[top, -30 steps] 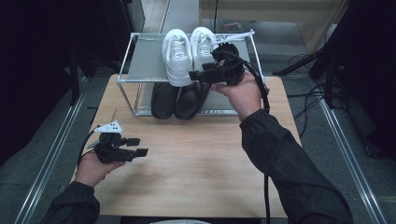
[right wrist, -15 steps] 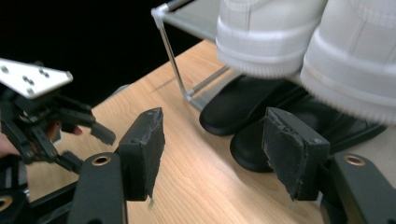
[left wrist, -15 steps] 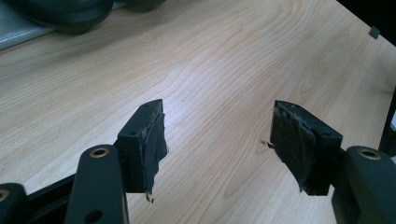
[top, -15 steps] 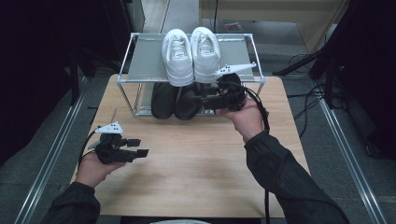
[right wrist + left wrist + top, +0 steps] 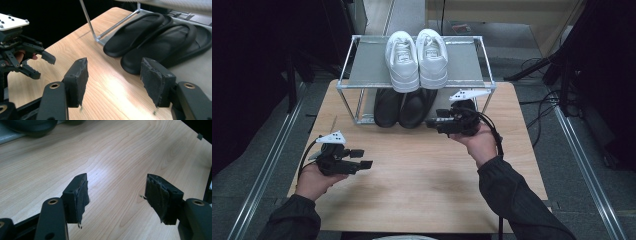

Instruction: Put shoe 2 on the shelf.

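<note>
Nearest the person, two dark sleeves come in over the light wood-grain counter (image 5: 422, 175), whose bare top shows a soft glare patch in the left gripper view. The left gripper (image 5: 361, 159) is held low over the counter's near left part, its fingers (image 5: 80, 195) spread wide with nothing between them, worn black pads facing each other above bare wood. The right gripper (image 5: 432, 121) is held farther in, toward the middle right, just in front of a two-level metal shoe rack (image 5: 362, 75); its fingers (image 5: 155, 80) are likewise spread and empty, pointing toward the rack's lower level. There a pair of black slide sandals (image 5: 404, 106) lies side by side, toes toward the person, just beyond the right gripper. On the rack's grey top shelf a pair of white sneakers (image 5: 418, 59) sits together near the middle. Around the counter the floor is grey, with metal rails (image 5: 267, 160) running along both sides, black cables (image 5: 537, 110) trailing at the right, and dark equipment at the far edges. Behind the rack a pale wooden panel (image 5: 512, 15) crosses the back of the room.
</note>
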